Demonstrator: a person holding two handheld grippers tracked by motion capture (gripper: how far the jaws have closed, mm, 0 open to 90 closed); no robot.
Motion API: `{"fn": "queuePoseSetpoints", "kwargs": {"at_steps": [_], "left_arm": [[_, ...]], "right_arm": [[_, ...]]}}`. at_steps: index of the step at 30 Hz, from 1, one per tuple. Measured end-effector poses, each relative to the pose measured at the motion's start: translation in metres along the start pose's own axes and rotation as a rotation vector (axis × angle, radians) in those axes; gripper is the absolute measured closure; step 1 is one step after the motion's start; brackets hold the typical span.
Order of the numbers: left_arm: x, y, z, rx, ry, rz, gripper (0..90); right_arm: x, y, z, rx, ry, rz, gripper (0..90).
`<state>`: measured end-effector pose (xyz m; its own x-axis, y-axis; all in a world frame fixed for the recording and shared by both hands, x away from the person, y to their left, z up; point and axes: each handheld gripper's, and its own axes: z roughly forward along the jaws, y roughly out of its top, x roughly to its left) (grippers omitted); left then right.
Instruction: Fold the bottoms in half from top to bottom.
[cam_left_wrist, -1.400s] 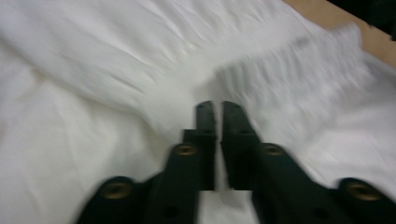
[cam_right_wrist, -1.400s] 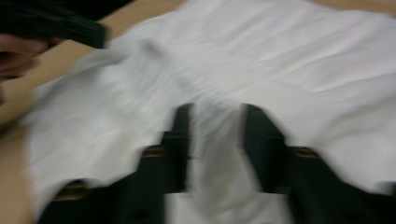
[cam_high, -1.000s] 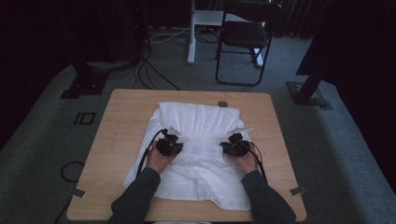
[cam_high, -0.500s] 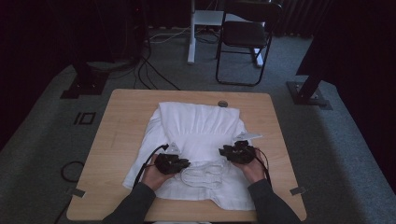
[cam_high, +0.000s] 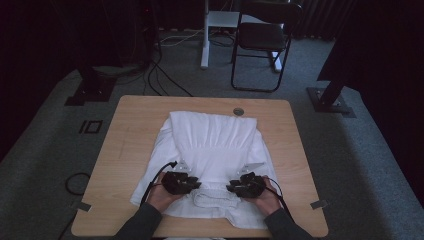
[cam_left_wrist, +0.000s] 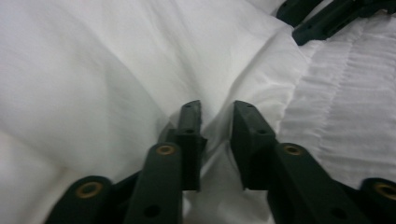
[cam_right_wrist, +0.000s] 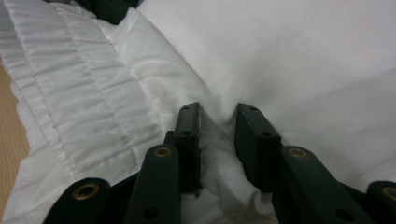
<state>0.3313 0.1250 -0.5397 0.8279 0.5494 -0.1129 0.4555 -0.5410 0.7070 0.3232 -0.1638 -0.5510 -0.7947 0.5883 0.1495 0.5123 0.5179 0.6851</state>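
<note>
Both grippers down on the white garment (cam_high: 212, 150), near edge of the wooden table (cam_high: 130, 130).

Left gripper (cam_left_wrist: 215, 122): jaws narrow, just been opening. A ridge of white cloth stands in the gap; the pads don't look pressed on it. Smooth fabric ahead and to one side of its fingers (cam_left_wrist: 189, 126), a shirred band off the other side.

Right gripper (cam_right_wrist: 217, 122): jaws narrow, a bunched fold between the fingers (cam_right_wrist: 254, 133). Can't tell if it's pinched or loose. The gathered band runs just beside its left finger, with bare table past that.

From above, left gripper (cam_high: 181, 182) and right gripper (cam_high: 246, 186) sit apart with rumpled cloth between them; the rest of the garment lies flat beyond the fingertips.
</note>
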Motion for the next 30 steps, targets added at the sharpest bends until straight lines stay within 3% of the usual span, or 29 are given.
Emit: {"fn": "queuePoseSetpoints", "kwargs": {"at_steps": [3,5,6,7,8,9,12,13,15,17,20,21,24,26,30], "left_arm": [[0.010,0.017,-0.009,-0.042,0.086,0.005,63.7],[0.022,0.031,-0.013,-0.085,0.142,-0.001,60.6],[0.027,0.037,-0.013,-0.098,0.164,-0.006,59.5],[0.027,0.037,-0.013,-0.098,0.164,-0.006,57.9],[0.042,0.049,-0.010,-0.126,0.223,-0.029,57.9],[0.055,0.056,-0.004,-0.130,0.252,-0.053,56.5],[0.075,0.060,0.013,-0.103,0.314,-0.077,56.7],[0.084,0.059,0.021,-0.086,0.328,-0.103,56.7],[0.095,0.054,0.030,-0.059,0.329,-0.139,56.8],[0.101,0.045,0.036,-0.059,0.291,-0.165,56.7],[0.102,0.034,0.035,-0.094,0.262,-0.186,56.7],[0.101,0.031,0.034,-0.101,0.256,-0.196,56.8],[0.095,0.026,0.030,-0.102,0.262,-0.190,57.0],[0.083,0.018,0.026,-0.101,0.272,-0.182,57.0],[0.064,0.004,0.017,-0.115,0.278,-0.207,57.0]], "right_arm": [[-0.005,0.007,-0.005,-0.034,-0.040,-0.010,55.2],[-0.017,0.018,-0.011,-0.099,-0.104,0.009,50.4],[-0.027,0.026,-0.015,-0.140,-0.135,0.039,48.7],[-0.027,0.026,-0.015,-0.140,-0.135,0.039,48.7],[-0.033,0.030,-0.016,-0.165,-0.153,0.054,47.7],[-0.056,0.046,-0.014,-0.194,-0.207,0.096,46.5],[-0.078,0.060,-0.003,-0.196,-0.265,0.132,45.2],[-0.085,0.063,0.002,-0.183,-0.281,0.144,45.4],[-0.097,0.065,0.013,-0.162,-0.295,0.164,45.6],[-0.105,0.062,0.023,-0.124,-0.296,0.192,45.5],[-0.106,0.054,0.033,-0.088,-0.288,0.196,44.8],[-0.104,0.051,0.033,-0.108,-0.289,0.189,44.8],[-0.096,0.043,0.032,-0.135,-0.285,0.172,44.8],[-0.091,0.038,0.031,-0.142,-0.283,0.153,44.9],[-0.078,0.027,0.025,-0.149,-0.265,0.125,44.9]]}}
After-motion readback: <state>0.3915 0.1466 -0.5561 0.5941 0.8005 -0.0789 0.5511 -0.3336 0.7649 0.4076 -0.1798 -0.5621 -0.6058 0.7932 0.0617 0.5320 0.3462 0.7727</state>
